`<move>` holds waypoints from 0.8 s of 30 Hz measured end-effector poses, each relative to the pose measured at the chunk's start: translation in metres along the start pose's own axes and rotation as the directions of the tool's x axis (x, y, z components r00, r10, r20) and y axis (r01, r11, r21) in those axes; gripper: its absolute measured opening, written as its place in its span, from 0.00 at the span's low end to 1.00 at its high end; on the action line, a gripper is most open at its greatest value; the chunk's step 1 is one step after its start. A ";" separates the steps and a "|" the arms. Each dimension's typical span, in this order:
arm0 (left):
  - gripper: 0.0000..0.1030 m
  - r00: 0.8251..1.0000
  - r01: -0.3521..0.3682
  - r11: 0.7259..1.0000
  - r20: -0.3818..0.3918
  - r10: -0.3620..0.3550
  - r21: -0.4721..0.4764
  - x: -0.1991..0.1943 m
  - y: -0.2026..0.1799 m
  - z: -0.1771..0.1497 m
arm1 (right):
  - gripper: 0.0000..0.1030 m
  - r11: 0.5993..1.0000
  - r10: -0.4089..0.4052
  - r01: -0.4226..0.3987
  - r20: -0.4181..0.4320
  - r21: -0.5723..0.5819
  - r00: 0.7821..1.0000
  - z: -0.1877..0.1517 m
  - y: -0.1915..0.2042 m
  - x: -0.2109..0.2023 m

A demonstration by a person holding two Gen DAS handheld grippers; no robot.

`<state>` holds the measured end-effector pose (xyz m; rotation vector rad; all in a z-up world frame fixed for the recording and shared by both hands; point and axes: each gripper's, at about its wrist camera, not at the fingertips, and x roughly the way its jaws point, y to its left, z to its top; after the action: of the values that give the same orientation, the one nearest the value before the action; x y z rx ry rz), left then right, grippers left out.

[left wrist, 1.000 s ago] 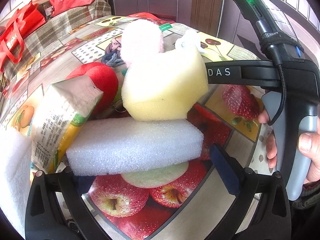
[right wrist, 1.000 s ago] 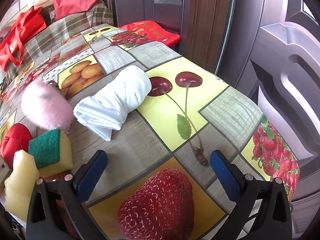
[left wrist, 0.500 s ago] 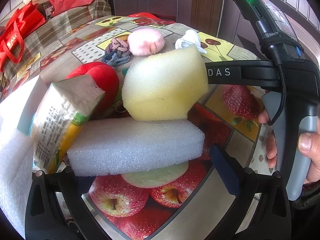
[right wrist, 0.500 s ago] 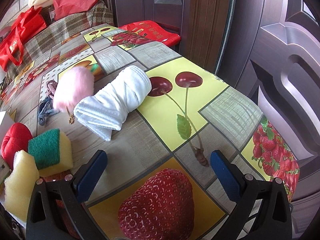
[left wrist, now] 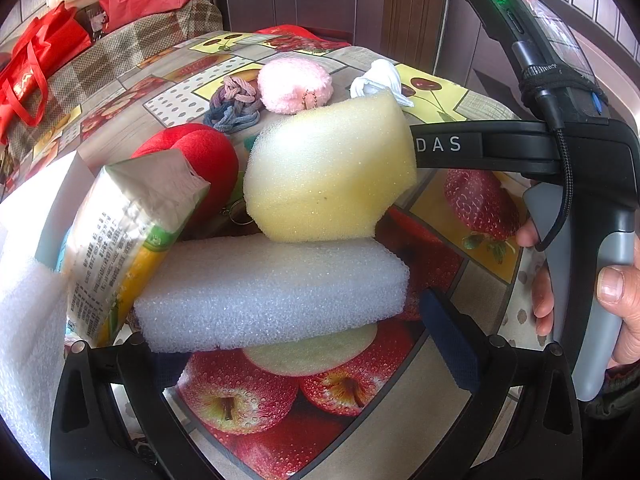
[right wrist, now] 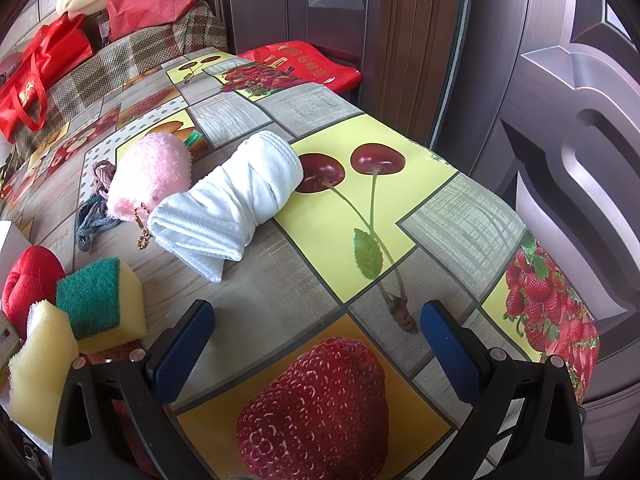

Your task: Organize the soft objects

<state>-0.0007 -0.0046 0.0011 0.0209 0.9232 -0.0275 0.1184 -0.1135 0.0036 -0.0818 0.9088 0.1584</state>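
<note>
One fruit-print tablecloth (right wrist: 420, 208), dark doors (right wrist: 560, 80) behind.

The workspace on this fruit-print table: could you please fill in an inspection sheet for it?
Surface: fruit-print tablecloth covers the table.
Job's things: white foam block lies in front of the left hand-held gripper; yellow sponge leans above it; green-topped scouring sponge, red plush, pink pompom keychain, rolled white towel, braided hair ties.
Clutter: printed packet at the left.
Grippers: left open, nothing between its fingers; right hand-held gripper open over the bare cloth.
Cables: black lead on the right gripper's handle.
Surroundings: dark panelled door, red bag, checked sofa.
</note>
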 end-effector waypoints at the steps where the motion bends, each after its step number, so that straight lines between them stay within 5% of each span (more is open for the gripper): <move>1: 0.99 1.000 0.000 1.000 0.000 0.000 0.000 0.000 0.000 0.000 | 1.00 1.000 0.000 0.000 0.000 0.000 1.000 0.000 0.000 0.000; 14: 0.99 1.000 0.000 1.000 0.004 0.000 0.011 -0.002 -0.002 -0.001 | 1.00 1.000 -0.001 0.001 0.000 0.000 1.000 0.000 0.000 0.000; 20: 0.99 0.991 0.127 0.989 0.030 -0.129 0.083 -0.020 -0.026 -0.011 | 1.00 1.000 -0.002 0.002 0.003 0.002 1.000 0.000 0.000 0.000; 24: 0.99 0.976 0.150 0.986 0.147 -0.159 0.066 -0.050 -0.029 -0.016 | 1.00 1.000 0.000 0.000 0.003 0.004 1.000 0.000 -0.001 0.001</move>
<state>-0.0447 -0.0324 0.0317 -0.0021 0.7701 -0.1969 0.1190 -0.1145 0.0024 -0.0780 0.9059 0.1566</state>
